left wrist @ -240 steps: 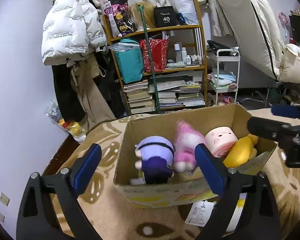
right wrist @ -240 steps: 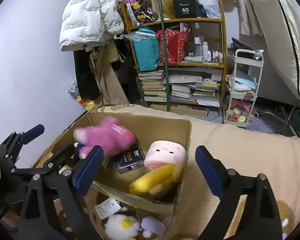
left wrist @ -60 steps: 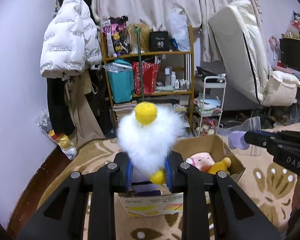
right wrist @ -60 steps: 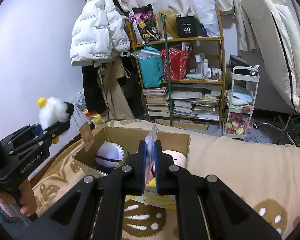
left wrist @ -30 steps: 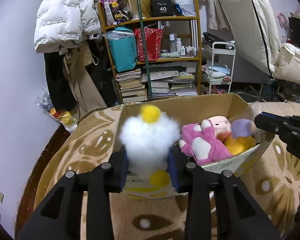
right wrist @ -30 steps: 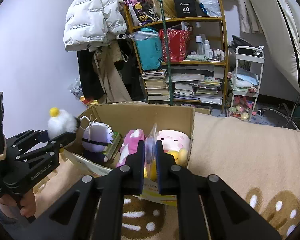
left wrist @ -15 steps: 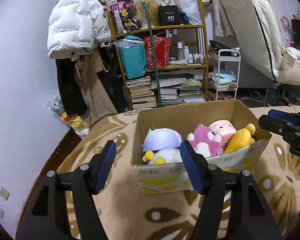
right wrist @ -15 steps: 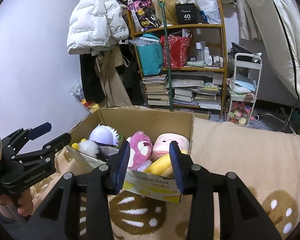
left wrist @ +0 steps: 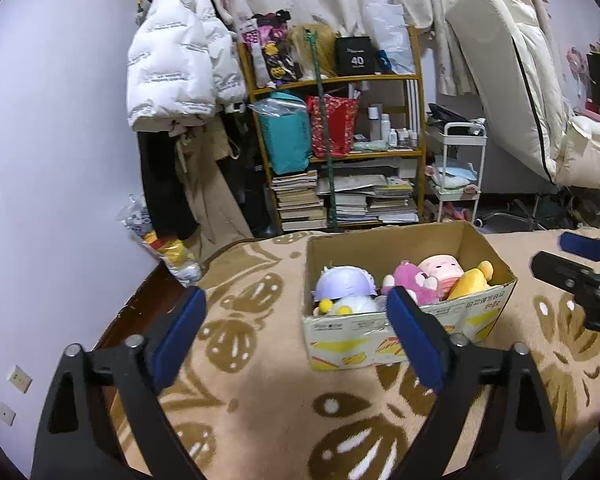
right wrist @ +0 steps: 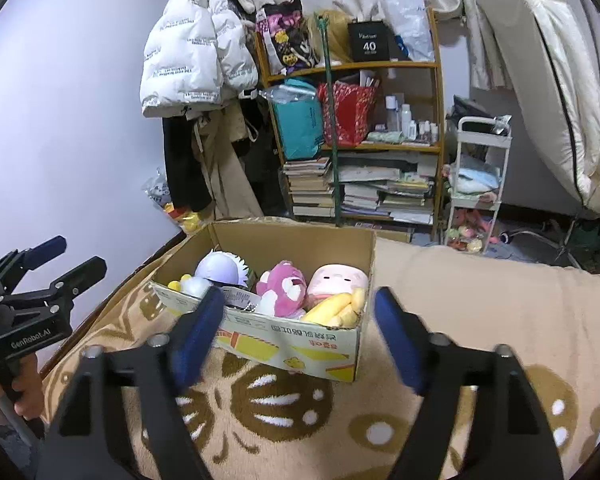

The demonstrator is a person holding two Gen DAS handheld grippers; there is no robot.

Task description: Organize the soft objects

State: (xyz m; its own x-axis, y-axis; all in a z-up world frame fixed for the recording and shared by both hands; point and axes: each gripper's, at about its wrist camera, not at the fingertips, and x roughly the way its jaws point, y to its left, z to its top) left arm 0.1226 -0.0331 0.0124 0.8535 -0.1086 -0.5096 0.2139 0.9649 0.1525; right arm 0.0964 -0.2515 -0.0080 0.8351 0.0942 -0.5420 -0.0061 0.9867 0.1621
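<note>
Both tongs hang spread wide and empty over the patterned blanket [left wrist: 268, 408]: left gripper [left wrist: 296, 328], right gripper [right wrist: 300, 320]. Just beyond, the cardboard box [right wrist: 300, 344] holds the plush toys [right wrist: 284, 284]; bookshelf [right wrist: 360, 140] behind.

Black gripper [left wrist: 294, 320], blue finger pads [left wrist: 414, 338]

Left tool [left wrist: 296, 328] and right tool [right wrist: 298, 322] both spread wide, empty, side by side.

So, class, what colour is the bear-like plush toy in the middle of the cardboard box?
Pink plush bear, clearest in the right wrist view.
</note>
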